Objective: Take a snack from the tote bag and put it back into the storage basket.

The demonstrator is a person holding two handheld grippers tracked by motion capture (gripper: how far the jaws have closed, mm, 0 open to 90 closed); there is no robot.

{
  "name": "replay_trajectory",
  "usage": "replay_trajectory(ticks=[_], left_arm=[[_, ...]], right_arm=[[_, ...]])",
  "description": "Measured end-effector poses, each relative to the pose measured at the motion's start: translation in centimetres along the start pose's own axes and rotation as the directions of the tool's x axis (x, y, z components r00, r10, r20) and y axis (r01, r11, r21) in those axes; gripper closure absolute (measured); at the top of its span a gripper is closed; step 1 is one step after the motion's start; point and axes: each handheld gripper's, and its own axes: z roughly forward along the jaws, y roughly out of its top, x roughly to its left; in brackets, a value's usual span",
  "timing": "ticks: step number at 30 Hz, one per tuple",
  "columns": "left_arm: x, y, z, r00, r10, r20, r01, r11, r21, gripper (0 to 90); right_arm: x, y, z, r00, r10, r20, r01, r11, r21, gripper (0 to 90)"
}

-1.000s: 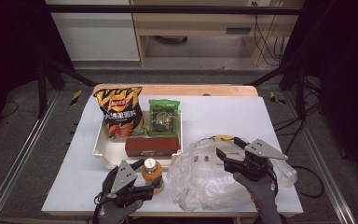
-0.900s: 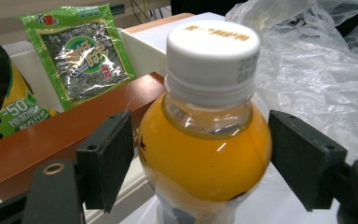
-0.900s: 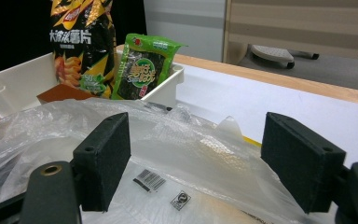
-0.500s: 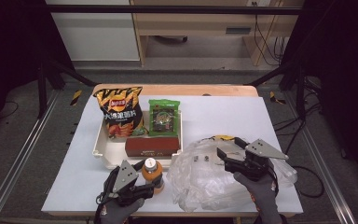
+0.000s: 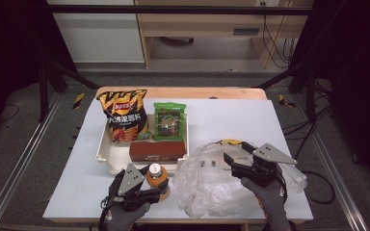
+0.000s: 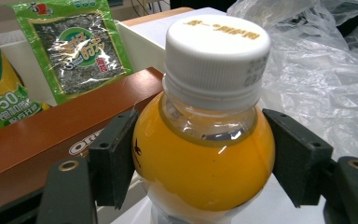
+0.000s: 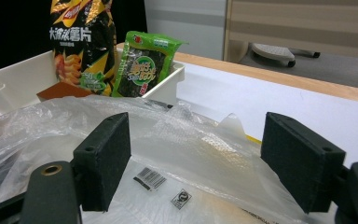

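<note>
The upright orange juice bottle with a white cap [image 6: 205, 140] stands at the worktop's near edge, between the left claw's [image 5: 160, 188] pads, which have just been closing and touch its shoulder; the right claw [image 5: 235, 159] gapes open over the clear plastic bag [image 5: 212, 185]

Orange juice bottle [image 6: 205, 163], white cap, stood upright near table's front edge, beside crumpled clear plastic bag [image 5: 212, 185].
</note>
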Motion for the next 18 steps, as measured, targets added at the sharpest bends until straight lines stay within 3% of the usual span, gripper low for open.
replay_trajectory(ticks=[15,18], left_arm=[[2.3,-0.1,-0.1,0.9955,0.024,0.091,-0.023,0.9997,-0.012,29.4],[2.2,-0.2,-0.1,0.9966,0.025,0.079,-0.024,0.9996,-0.014,29.2]], right_arm=[[0.0,-0.2,0.1,1.0,-0.001,-0.001,0.001,1.0,0.006,24.7],[0.0,-0.2,0.1,1.0,0.0,-0.001,0.0,1.0,0.009,24.6]])
